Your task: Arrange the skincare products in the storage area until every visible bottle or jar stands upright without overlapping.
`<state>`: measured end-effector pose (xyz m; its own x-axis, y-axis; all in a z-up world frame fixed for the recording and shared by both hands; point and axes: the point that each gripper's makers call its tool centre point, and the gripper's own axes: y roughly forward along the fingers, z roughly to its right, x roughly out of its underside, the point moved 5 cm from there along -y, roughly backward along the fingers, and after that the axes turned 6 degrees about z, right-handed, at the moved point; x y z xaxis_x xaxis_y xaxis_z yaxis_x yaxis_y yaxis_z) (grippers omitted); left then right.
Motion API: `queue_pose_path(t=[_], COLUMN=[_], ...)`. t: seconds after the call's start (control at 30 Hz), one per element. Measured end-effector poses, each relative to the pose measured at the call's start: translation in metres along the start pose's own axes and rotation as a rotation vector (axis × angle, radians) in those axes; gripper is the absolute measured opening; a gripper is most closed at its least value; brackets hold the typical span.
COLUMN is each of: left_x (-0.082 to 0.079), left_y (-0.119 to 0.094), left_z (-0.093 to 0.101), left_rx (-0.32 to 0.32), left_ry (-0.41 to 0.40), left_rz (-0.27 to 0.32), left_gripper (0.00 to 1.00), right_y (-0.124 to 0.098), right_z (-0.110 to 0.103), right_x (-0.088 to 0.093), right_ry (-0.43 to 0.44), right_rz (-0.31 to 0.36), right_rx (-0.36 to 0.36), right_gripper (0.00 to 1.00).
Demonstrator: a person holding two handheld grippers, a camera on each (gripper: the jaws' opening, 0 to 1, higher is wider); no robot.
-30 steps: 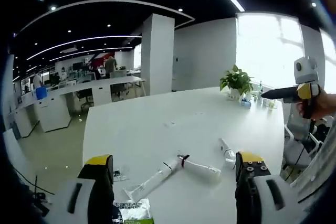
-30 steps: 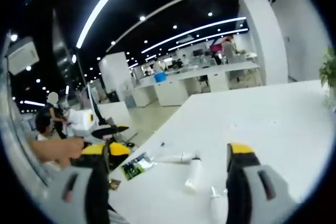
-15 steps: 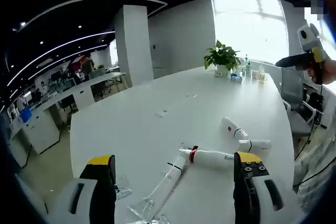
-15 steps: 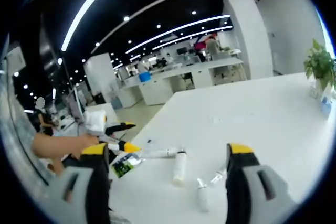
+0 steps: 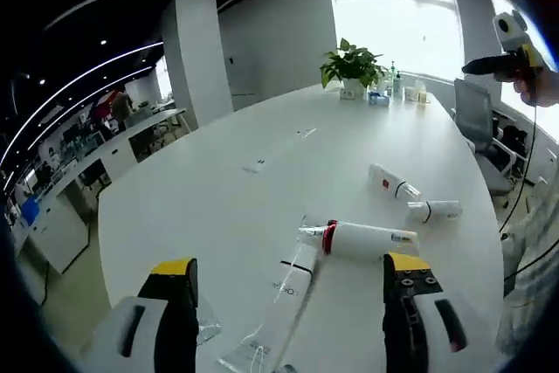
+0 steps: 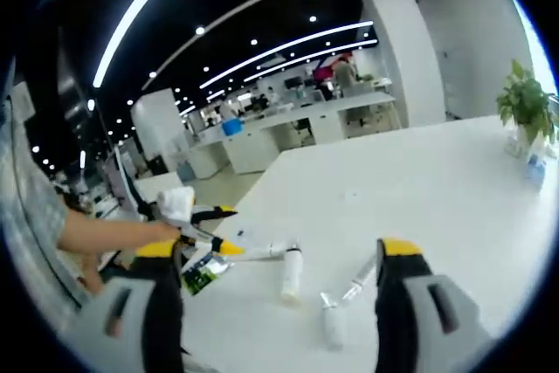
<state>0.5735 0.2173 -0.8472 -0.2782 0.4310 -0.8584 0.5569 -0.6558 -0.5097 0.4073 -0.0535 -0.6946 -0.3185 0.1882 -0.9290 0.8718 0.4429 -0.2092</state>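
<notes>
Open-plan office, white worktop (image 5: 218, 207); left tool (image 5: 284, 303) and right tool (image 6: 275, 281) both spread wide, empty, above it. Nearest: clear tube (image 5: 279, 299), then red-collared bottle (image 5: 362, 239), two small bottles (image 5: 393, 185) beyond, all lying flat. Step: approach. Next: descend, grip red-collared bottle, stand it upright

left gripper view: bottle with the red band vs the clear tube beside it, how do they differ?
The red-banded bottle is opaque white and thick; the clear tube is see-through, longer and flattens toward its far end. The bottle carries a red ring at its neck; the tube has a dark band. They lie at an angle, neck ends nearly meeting. Both lie flat on the white table, neither upright.
</notes>
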Motion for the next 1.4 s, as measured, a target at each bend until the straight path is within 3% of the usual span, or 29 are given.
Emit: queue_pose_path(t=[0.37, 0.5, 0.73, 0.93, 1.23, 1.4], left_x=[0.029, 0.036, 0.053, 0.058, 0.067, 0.068], left_y=[0.031, 0.04, 0.052, 0.059, 0.064, 0.068], left_z=[-0.009, -0.009, -0.02, -0.02, -0.02, -0.02], left_rx=[0.043, 0.09, 0.103, 0.154, 0.24, 0.265], left_ry=[0.007, 0.013, 0.009, 0.042, 0.091, 0.111], left_rz=[-0.116, -0.149, -0.213, -0.255, -0.326, -0.33], left_gripper=[0.81, 0.79, 0.68, 0.59, 0.54, 0.48], right_y=[-0.021, -0.028, -0.03, -0.03, -0.029, -0.026], right_z=[0.017, 0.022, 0.024, 0.023, 0.025, 0.025], right_x=[0.002, 0.003, 0.006, 0.004, 0.006, 0.008], right_ry=[0.023, 0.019, 0.033, 0.035, 0.037, 0.041], right_rz=[0.008, 0.009, -0.001, -0.006, -0.016, -0.025], right_rx=[0.076, 0.103, 0.122, 0.135, 0.161, 0.166], right_gripper=[0.9, 0.88, 0.88, 0.88, 0.87, 0.87])
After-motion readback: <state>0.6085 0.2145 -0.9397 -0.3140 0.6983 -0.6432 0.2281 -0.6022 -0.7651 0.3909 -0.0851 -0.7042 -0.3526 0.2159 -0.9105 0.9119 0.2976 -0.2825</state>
